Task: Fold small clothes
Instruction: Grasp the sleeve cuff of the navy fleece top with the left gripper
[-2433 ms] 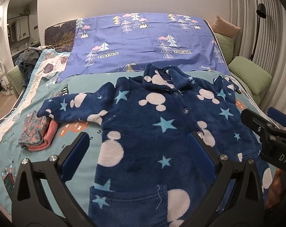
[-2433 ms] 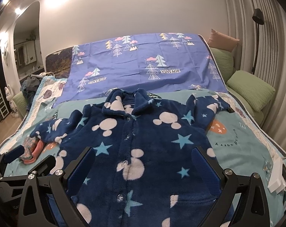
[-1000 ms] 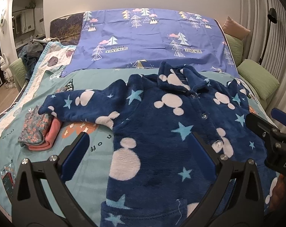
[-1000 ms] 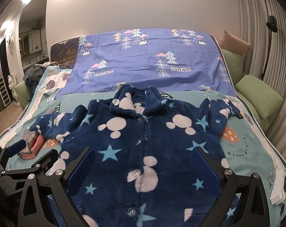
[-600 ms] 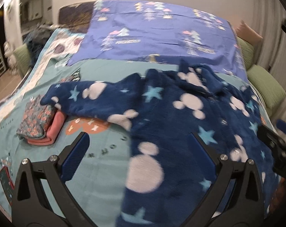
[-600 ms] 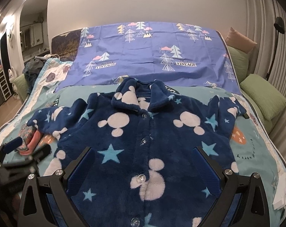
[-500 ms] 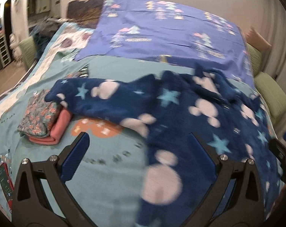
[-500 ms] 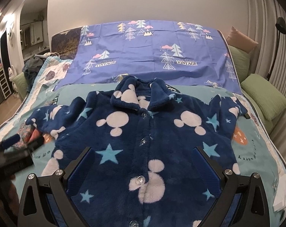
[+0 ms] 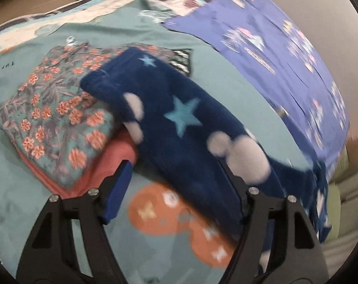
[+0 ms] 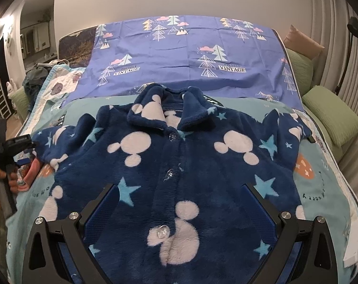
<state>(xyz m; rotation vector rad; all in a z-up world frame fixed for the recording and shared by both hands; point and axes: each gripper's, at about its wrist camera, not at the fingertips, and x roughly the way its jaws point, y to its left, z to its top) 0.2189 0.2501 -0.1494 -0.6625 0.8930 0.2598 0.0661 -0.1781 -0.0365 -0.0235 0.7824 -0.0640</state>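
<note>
Now, with your left tongs (image 9: 174, 189) closing around the sleeve (image 9: 176, 127) but not yet pinching, bite only the fleece, while the right tongs (image 10: 179, 210) hover open above the jacket (image 10: 179, 161).

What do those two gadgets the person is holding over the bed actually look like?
Each is a black plastic frame with triangular cut-outs and silver screw heads, ending in two flat blue pads: the left gripper and the right gripper. Seen from the right wrist, the left one sits on a dark grey handle.
</note>
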